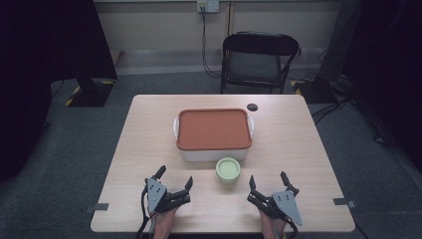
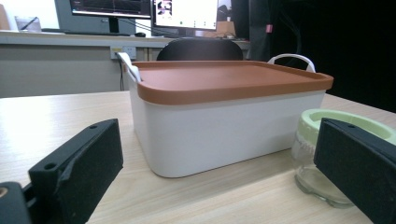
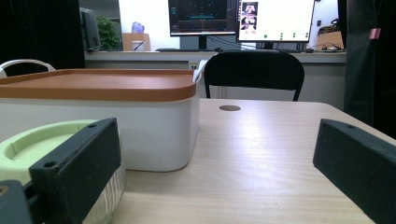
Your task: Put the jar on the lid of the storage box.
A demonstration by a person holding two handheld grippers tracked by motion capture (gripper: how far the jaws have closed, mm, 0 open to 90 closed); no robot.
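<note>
- Resting near the desk's (image 1: 149, 149) front edge, left of middle: left tool (image 1: 174, 179), jaws spread wide and gripping nothing.
- Sitting near the front edge, right of middle: right tool (image 1: 268, 182), likewise gaping and empty.
- Standing between the two tools, slightly farther in from the front edge: a glass jar (image 1: 228, 171) with a pale green lid, upright, touched by neither tool.
- Showing in the left gripper view behind the far jaw (image 2: 306, 172); appearing in the right gripper view beside the near jaw (image 3: 28, 149).
- Occupying the desk's middle, just behind the jar: a white box (image 1: 214, 133) with white handles, wearing a terracotta lid (image 1: 214, 128) seated flat.
- Lying near the back edge, right of the box: a small dark disc (image 1: 253, 106).
</note>
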